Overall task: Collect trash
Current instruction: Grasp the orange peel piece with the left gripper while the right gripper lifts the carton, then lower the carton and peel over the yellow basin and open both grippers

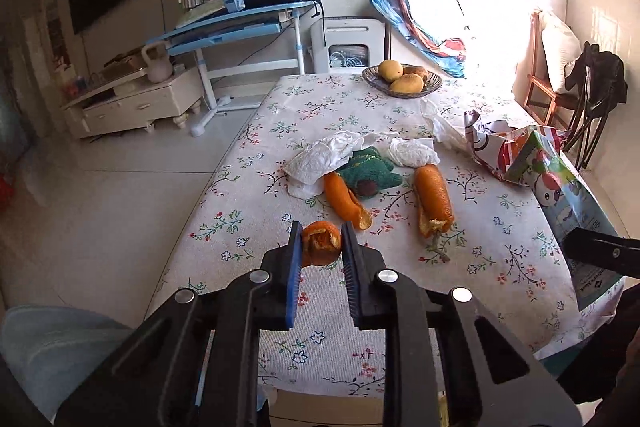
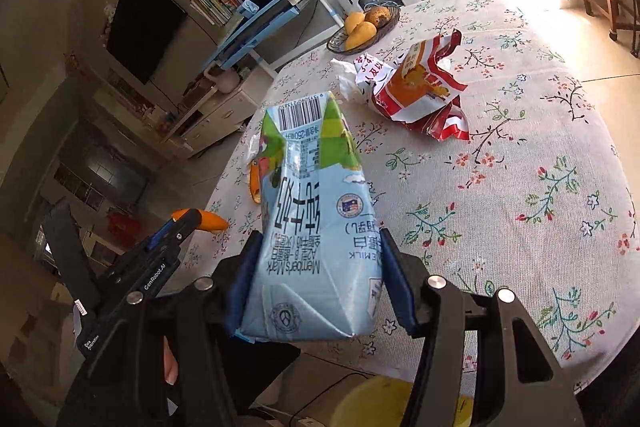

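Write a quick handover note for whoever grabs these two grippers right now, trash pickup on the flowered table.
Right gripper: shut on the milk carton, lifted off the table.
Left gripper: open, fingers either side of a small orange peel at the near edge, not yet closed.
Left on the tablecloth: two long orange peels, crumpled tissues, red snack wrapper.
Nothing visibly binned yet.

On the table [image 1: 248,163], a curl of peel [image 1: 320,242] sits between the left gripper [image 1: 320,247] fingers near the front edge. Behind it lie two longer peels [image 1: 345,201], a stuffed toy [image 1: 368,173] between them, and crumpled tissues [image 1: 320,157] beyond. The fruit bowl [image 1: 402,81] stands at the far end. To the right, the right gripper [image 2: 318,267] holds a carton [image 2: 316,227] above the table, a snack wrapper [image 2: 420,91] behind it.
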### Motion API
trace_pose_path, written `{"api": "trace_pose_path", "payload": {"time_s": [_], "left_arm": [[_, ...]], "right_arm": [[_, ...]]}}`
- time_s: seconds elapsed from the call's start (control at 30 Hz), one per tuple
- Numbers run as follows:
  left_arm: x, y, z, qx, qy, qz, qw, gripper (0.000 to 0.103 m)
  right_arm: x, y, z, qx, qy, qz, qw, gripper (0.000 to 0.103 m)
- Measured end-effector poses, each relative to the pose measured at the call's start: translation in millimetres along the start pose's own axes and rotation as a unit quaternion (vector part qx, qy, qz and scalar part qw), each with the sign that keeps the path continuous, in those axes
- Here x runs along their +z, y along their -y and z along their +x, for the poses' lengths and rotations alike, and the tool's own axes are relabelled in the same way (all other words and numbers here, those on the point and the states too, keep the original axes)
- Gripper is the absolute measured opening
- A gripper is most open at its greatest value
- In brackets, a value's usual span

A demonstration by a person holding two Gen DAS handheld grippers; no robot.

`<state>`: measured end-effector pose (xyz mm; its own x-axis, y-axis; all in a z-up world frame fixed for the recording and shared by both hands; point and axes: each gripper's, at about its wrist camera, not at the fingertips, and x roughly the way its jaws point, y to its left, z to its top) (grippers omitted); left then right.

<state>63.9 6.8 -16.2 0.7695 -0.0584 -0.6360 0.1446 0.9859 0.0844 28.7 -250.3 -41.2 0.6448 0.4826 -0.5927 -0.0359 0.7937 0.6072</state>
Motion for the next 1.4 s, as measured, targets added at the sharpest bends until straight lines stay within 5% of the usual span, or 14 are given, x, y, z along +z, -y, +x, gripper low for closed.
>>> {"api": "trace_pose_path", "payload": {"time_s": [0.57, 1.4], "left_arm": [[-29.9, 15.5, -47.3, -0.024, 0.037, -0.017, 0.9989, 0.019], [-85.4, 49.0, -102.8, -0.073, 0.024, 0.021, 0.9968, 0.019]], "right_arm": [[-28.5, 4.9, -34.9, 0.005, 0.024, 0.013, 1.000, 0.056], [-87.0, -0.3, -64.8, -0.001, -0.002, 0.009, 1.000, 0.056]]}}
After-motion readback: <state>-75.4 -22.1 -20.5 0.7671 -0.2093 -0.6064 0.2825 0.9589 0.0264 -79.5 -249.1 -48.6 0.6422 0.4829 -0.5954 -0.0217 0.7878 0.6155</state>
